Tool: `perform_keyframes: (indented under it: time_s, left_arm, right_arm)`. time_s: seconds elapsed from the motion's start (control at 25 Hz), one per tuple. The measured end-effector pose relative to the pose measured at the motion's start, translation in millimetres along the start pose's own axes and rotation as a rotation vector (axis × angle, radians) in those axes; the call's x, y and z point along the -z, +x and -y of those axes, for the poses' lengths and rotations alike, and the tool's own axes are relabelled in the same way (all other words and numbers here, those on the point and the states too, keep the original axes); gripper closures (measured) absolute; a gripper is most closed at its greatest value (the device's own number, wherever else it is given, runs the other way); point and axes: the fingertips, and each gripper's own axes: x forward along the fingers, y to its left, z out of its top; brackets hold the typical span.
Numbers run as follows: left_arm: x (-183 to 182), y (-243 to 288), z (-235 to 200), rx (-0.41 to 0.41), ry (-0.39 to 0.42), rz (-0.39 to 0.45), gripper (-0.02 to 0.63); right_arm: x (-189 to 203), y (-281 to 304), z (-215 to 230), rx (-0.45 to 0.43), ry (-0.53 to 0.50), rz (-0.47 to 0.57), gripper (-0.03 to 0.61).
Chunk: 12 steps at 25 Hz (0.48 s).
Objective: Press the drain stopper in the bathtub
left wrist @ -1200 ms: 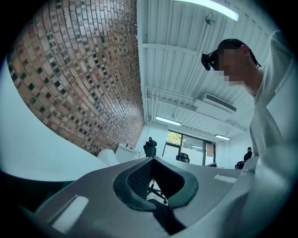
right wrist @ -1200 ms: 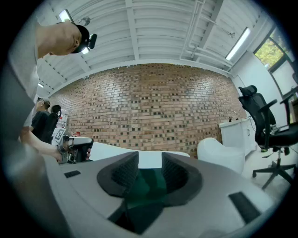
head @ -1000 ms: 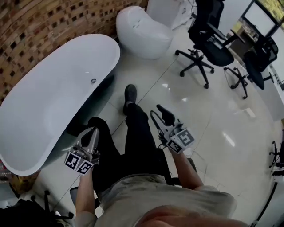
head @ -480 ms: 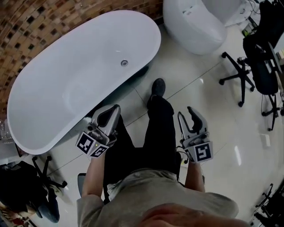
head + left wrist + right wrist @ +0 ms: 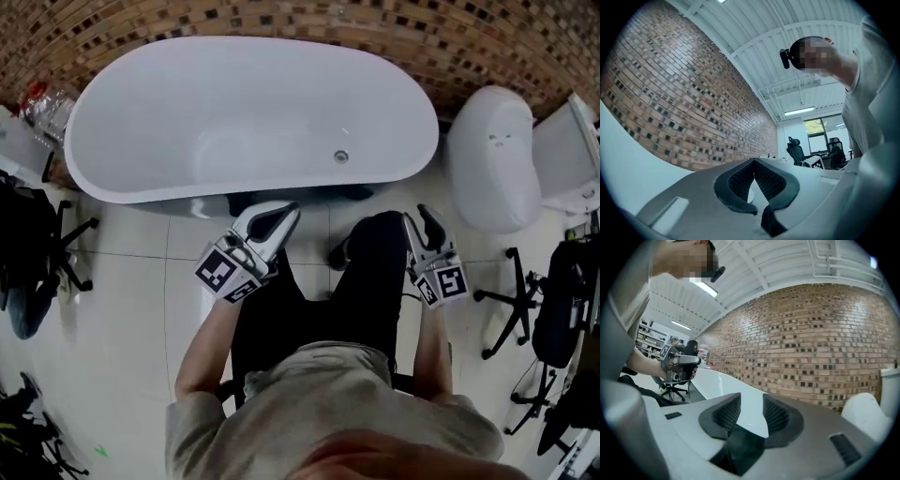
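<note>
bathtub [image 5: 234, 103] stands on glossy tiled floor [image 5: 122, 309] against brick wall [image 5: 281, 17].

Glossy white bathtub [image 5: 253, 94], rough brick wall [image 5: 487, 47]

You are in a mock bathroom set up inside an office-like hall. Just ahead of your left gripper [image 5: 277, 217] a white freestanding bathtub [image 5: 141, 141] sits against a brick wall [image 5: 281, 19]. A toilet [image 5: 494, 169] stands ahead and to the right of your right gripper [image 5: 422, 217]. Black office chairs [image 5: 553, 300] stand on the glossy tiled floor [image 5: 122, 309] out to that gripper's right. A ribbed metal ceiling [image 5: 754, 51] with strip lights [image 5: 799, 111] runs overhead.
</note>
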Motion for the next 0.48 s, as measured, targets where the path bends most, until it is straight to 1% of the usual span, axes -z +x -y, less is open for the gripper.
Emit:
perform_keyframes:
  time_s: [0.08, 0.16, 0.24, 0.28, 0.36, 0.44, 0.48]
  left_arm:
    - [1, -8, -1, -0.086, 0.024, 0.020, 0.614]
    - [0, -10, -1, -0.162, 0.059, 0.031, 0.614]
    - [0, -12, -2, -0.231, 0.096, 0.031, 0.614]
    - [0, -14, -3, -0.261, 0.100, 0.030, 0.614]
    - [5, -17, -3, -0.296, 0.070, 0.031, 0.614]
    - [15, -11, -5, -0.299, 0.016, 0.034, 0.614]
    - [21, -7, -6, -0.291, -0.008, 0.027, 0.614]
  right_arm:
    - [-1, 23, 3, -0.098, -0.003, 0.026, 0.431]
    - [3, 39, 6, -0.174, -0.008, 0.035, 0.431]
    - [7, 48, 7, -0.217, 0.027, 0.040, 0.431]
    - [7, 48, 5, -0.233, 0.052, 0.046, 0.431]
    - [5, 39, 1, -0.259, 0.059, 0.047, 0.431]
    - [4, 28, 5, -0.261, 0.013, 0.005, 0.431]
    - [2, 22, 8, -0.249, -0.011, -0.016, 0.431]
